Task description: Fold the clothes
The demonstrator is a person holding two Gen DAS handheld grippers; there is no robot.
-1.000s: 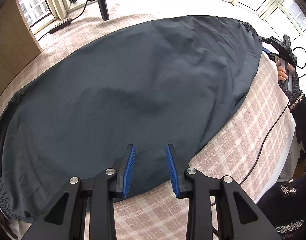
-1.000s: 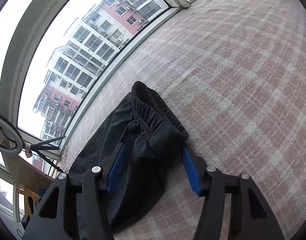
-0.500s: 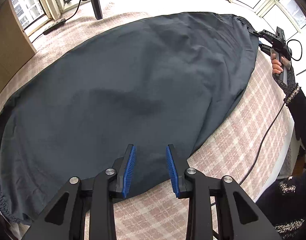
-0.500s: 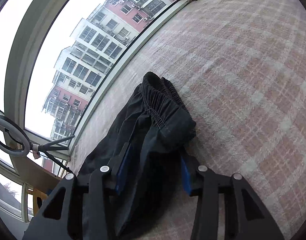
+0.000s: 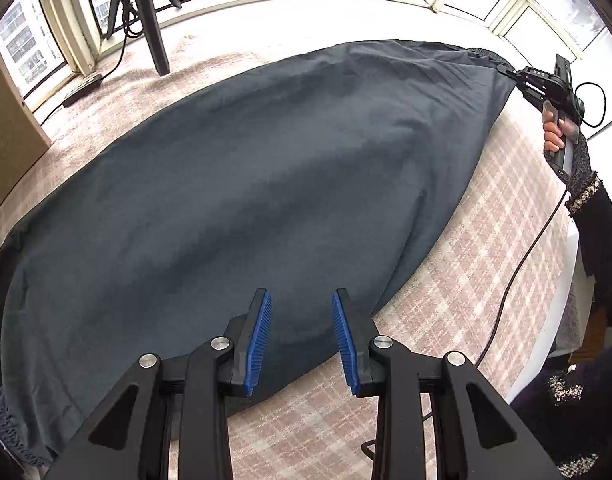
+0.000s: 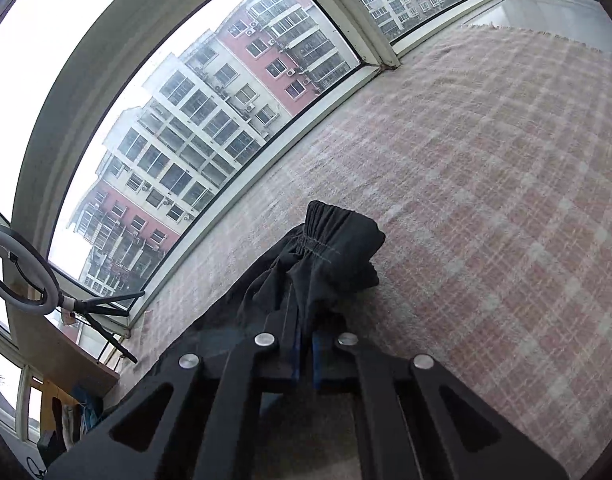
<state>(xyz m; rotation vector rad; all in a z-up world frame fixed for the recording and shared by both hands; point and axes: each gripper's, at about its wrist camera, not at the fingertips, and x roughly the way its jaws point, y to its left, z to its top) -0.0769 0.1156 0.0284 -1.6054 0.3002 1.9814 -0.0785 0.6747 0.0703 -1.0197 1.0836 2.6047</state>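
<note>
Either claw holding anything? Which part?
Right claw is shut on the dark garment at its elastic waistband corner. Left claw holds nothing.

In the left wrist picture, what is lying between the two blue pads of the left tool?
In the left wrist view, the near edge of the dark garment lies between the open pads of the left tool, untouched; nearer the camera, bare plaid cover.

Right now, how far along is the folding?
Done: the garment lies spread flat on the blanket. In hand: the right gripper is shut on the bunched waistband. Left: the left gripper is open over the near edge, gripping nothing; no fold made.
</note>
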